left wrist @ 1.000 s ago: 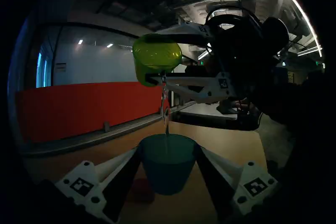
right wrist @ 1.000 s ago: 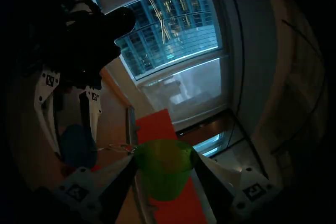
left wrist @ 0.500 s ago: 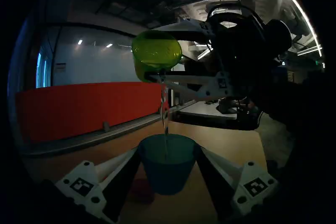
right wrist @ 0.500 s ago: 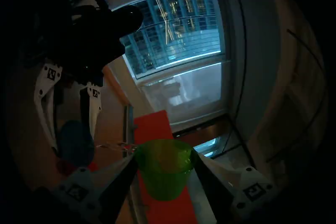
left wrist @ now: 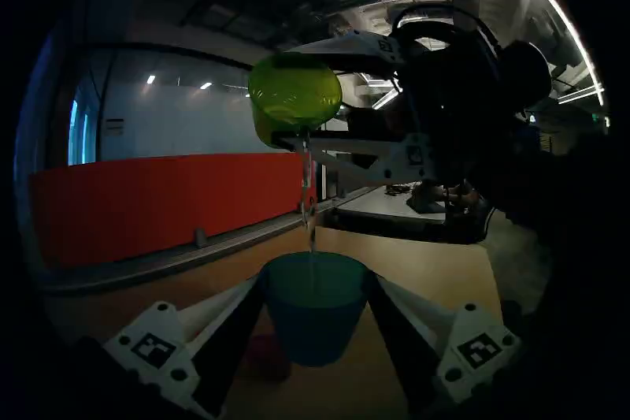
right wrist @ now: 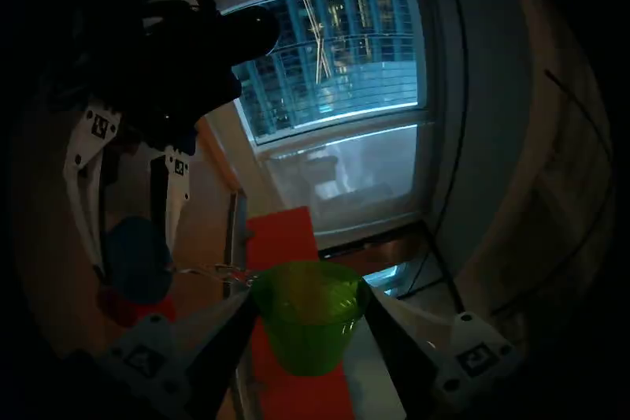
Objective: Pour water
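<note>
Right gripper [right wrist: 309, 306] clamps the green cup [right wrist: 307, 321], tipped directly above the blue cup [left wrist: 315, 317]. Water [left wrist: 305, 183] streams down into the blue cup, which the left gripper [left wrist: 315, 294] clamps.

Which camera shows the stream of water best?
The left gripper view: the water stream falls in full from the tilted green cup into the blue cup. The right gripper view shows it as a faint, short streak off the green cup's rim.
</note>
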A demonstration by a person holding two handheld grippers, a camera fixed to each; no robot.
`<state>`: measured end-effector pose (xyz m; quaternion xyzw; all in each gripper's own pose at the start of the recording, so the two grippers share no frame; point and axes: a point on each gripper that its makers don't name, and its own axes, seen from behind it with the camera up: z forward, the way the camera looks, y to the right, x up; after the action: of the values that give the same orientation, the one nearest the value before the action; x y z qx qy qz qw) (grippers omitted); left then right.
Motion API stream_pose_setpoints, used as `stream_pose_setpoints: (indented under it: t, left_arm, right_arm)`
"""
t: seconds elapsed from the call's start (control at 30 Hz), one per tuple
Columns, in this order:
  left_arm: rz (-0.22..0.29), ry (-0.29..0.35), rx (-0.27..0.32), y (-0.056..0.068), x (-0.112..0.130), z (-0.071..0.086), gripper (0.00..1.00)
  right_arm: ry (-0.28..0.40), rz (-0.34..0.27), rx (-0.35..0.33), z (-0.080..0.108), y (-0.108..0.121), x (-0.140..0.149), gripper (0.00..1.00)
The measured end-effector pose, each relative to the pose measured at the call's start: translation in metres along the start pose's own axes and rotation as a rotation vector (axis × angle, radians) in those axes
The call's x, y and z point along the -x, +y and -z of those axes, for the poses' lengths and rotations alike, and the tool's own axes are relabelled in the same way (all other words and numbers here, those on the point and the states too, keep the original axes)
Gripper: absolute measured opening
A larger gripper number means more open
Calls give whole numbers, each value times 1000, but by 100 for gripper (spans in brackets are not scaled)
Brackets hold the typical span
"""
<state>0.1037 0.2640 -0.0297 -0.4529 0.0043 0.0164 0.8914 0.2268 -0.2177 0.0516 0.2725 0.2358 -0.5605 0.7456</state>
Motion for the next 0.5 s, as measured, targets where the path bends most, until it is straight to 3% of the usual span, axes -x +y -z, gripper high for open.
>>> stream_pose_setpoints:
  t: [0.5]
  left_arm:
    - [2, 5, 2, 1, 0, -1, 89]
  right_arm:
    - [4, 62, 14, -2, 3, -6, 91]
